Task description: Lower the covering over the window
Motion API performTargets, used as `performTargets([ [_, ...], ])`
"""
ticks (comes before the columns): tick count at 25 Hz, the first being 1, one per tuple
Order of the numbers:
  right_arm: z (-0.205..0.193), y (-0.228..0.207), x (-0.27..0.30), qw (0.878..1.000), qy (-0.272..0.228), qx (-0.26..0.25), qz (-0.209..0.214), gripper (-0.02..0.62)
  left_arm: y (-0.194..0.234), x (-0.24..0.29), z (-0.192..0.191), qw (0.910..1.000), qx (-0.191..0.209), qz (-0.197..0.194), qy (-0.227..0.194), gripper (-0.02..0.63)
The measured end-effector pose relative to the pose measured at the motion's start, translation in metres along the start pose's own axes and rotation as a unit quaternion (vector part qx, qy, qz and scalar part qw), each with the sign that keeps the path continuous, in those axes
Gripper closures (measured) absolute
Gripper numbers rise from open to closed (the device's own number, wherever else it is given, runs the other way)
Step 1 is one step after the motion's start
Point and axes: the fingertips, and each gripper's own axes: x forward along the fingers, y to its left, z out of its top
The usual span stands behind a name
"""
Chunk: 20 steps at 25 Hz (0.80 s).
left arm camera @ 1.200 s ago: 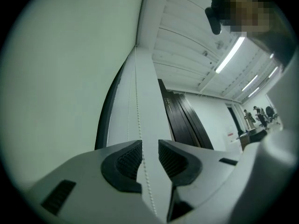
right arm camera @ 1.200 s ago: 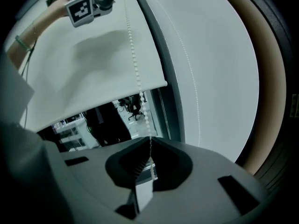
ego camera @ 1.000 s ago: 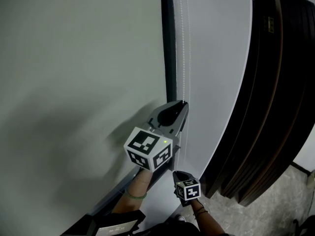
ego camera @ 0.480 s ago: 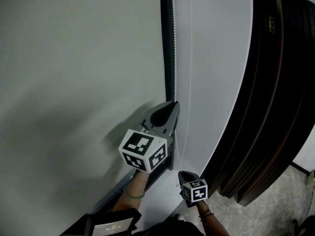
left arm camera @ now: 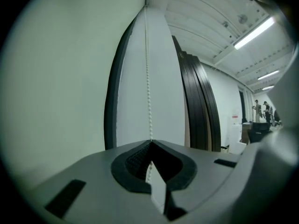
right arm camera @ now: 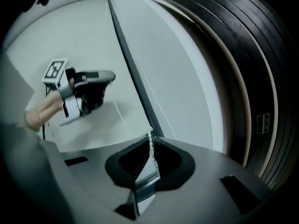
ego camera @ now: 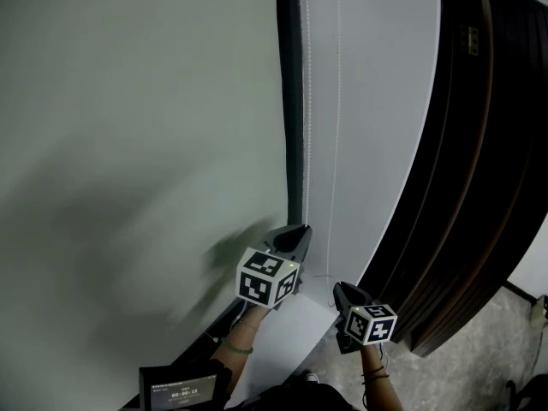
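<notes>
- In the head view, we see the white covering (ego camera: 377, 127) hanging beside the dark frame (ego camera: 291, 101). The bead chain (ego camera: 304, 101) runs in two strands in front of it.
- In the left gripper view, our left gripper (left arm camera: 150, 143) has its jaws pressed together, pinching the bead chain, which runs straight up.
- In the right gripper view, our right gripper (right arm camera: 150, 137) also has its jaws closed tight on the bead chain.

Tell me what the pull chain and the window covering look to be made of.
Pull chain: small round white beads strung in line, matte, probably plastic. Window covering: flat, smooth, pale grey sheet without slats, likely coated roller-blind fabric; no weave can be made out.
</notes>
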Motion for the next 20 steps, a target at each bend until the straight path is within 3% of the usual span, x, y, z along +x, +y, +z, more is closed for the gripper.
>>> performTargets([
  [6,0.029,0.008,-0.018,0.999,-0.016,0.014,0.026,0.564,0.001,0.013,-0.125,0.9903,-0.044,0.009,0.132,0.605],
  [13,0.04,0.028,-0.027,0.999,-0.012,-0.016,0.045,0.552,-0.008,0.016,-0.178,0.9837,-0.055,0.015,0.171,0.604],
  [17,0.036,0.03,-0.023,0.999,-0.003,-0.021,0.049,0.552,-0.008,0.013,-0.233,0.9691,-0.069,0.023,0.236,0.604],
  [20,0.026,0.033,-0.024,0.998,0.012,-0.02,0.052,0.552,-0.016,0.001,-0.291,0.9503,-0.083,0.019,0.299,0.604],
])
